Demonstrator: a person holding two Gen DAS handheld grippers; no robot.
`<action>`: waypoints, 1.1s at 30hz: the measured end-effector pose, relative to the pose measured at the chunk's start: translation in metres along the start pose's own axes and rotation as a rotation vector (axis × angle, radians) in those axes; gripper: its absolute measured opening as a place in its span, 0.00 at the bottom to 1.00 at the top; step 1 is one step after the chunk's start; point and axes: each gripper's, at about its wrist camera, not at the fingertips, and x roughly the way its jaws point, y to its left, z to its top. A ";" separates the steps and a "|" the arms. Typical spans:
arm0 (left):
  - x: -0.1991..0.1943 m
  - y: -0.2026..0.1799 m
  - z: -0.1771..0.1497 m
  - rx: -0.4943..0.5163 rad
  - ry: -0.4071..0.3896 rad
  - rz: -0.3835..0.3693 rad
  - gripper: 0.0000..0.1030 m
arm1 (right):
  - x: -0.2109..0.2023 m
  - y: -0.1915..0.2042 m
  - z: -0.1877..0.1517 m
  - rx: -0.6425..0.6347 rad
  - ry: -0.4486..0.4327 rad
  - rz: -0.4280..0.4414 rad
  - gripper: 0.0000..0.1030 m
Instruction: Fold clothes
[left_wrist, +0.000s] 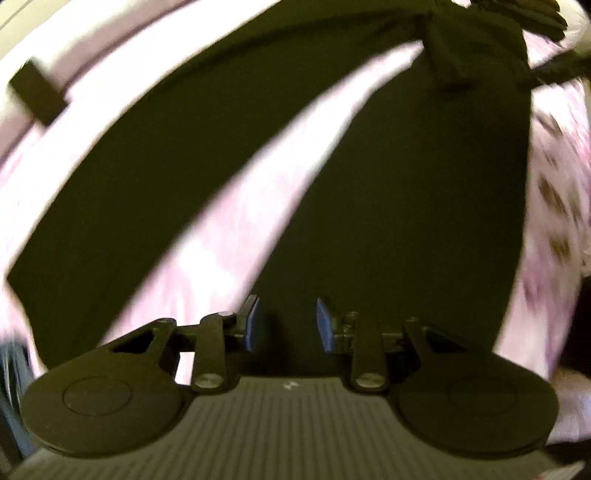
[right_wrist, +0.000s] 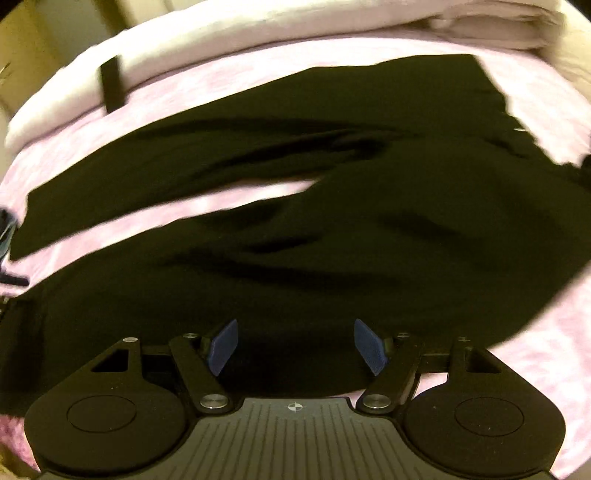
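Dark, perhaps matte trousers (right_wrist: 314, 229); pink bedsheet (right_wrist: 554, 332).

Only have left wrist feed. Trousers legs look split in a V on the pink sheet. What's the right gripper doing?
Observer: The right gripper is open, with nothing between its blue pads, over the wide part of the black trousers.
Operator: Is that end flat?
Observer: No. The right wrist view shows several soft wrinkles across the cloth there.
Operator: Anything past the far edge?
Observer: A folded stack of pale bedding sits at the far right corner of the pink sheet, beyond the trousers.
Operator: Left state from your side?
Observer: The left gripper is open too, over one leg, gripping nothing.
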 end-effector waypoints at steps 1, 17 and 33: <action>-0.003 0.001 -0.022 -0.001 0.028 -0.002 0.27 | 0.006 0.015 -0.003 -0.006 0.009 0.005 0.69; -0.074 0.047 -0.165 -0.108 0.029 -0.022 0.27 | -0.007 0.159 -0.038 -0.018 0.229 -0.195 0.71; -0.178 -0.005 -0.022 -0.190 -0.160 0.096 0.65 | -0.197 0.056 0.031 0.069 -0.009 -0.397 0.94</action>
